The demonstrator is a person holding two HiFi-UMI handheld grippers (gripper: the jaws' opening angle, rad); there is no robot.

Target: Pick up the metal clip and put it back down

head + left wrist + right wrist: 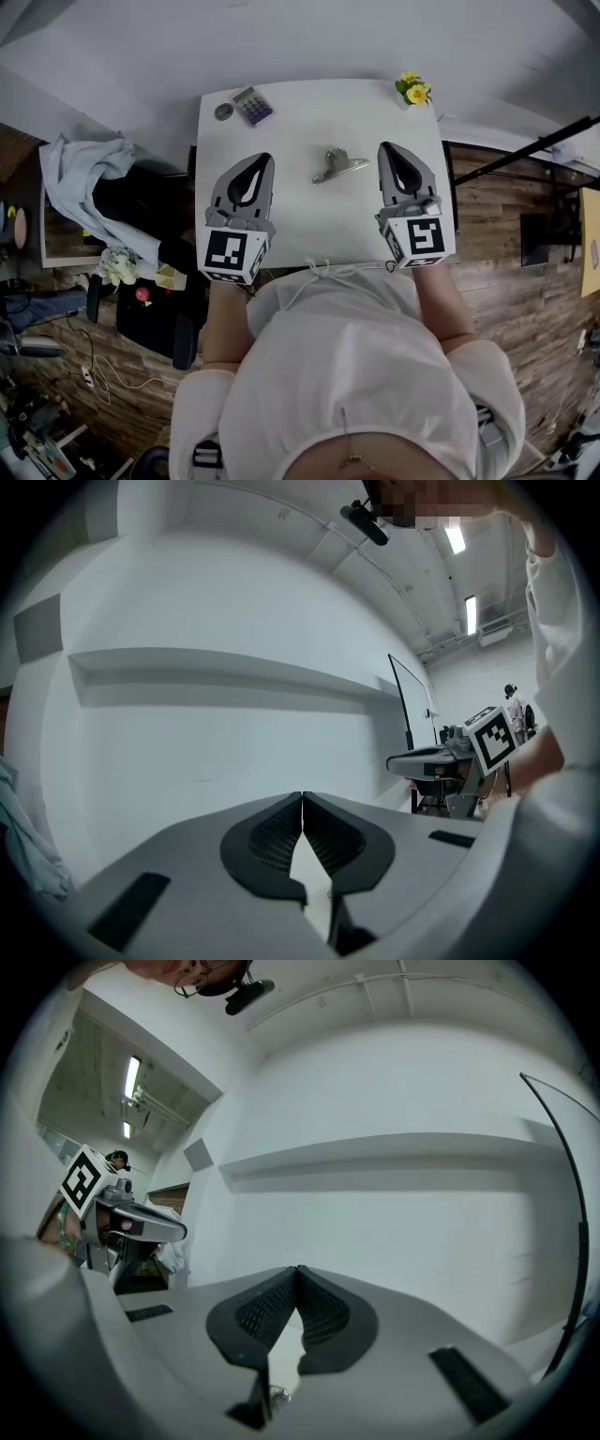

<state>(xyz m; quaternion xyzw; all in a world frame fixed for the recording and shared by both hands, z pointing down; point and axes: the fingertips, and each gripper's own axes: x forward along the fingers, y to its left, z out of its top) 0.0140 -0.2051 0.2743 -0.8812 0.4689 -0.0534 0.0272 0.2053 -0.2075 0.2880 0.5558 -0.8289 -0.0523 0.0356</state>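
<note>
Two tools are hovering level over the white counter (309, 225), both pointing away from the person; the left tool (267, 159) is clenched on nothing, its jaws meeting tip to tip in its own view; the right tool (384, 148) is likewise clenched and empty.

One metal clip (338, 166) is lying on the counter in the gap between them, about level with their tips rather than ahead of them; its long axis is running across the counter from one tool toward the other, slightly tilted, and so crosswise to the way both tools are pointing. The clip's right end is lying just beside the right tool, while its left end is sitting farther from the left tool; the right hand is judged the nearer for the pick-up, which is probably calling for released jaws and a swing inward.

Counted on the counter: one clip; one calculator (251, 105); one small round object (223, 112) beside it; one small bunch of yellow flowers (413, 90) at the far right corner; each is standing well apart from the clip.
</note>
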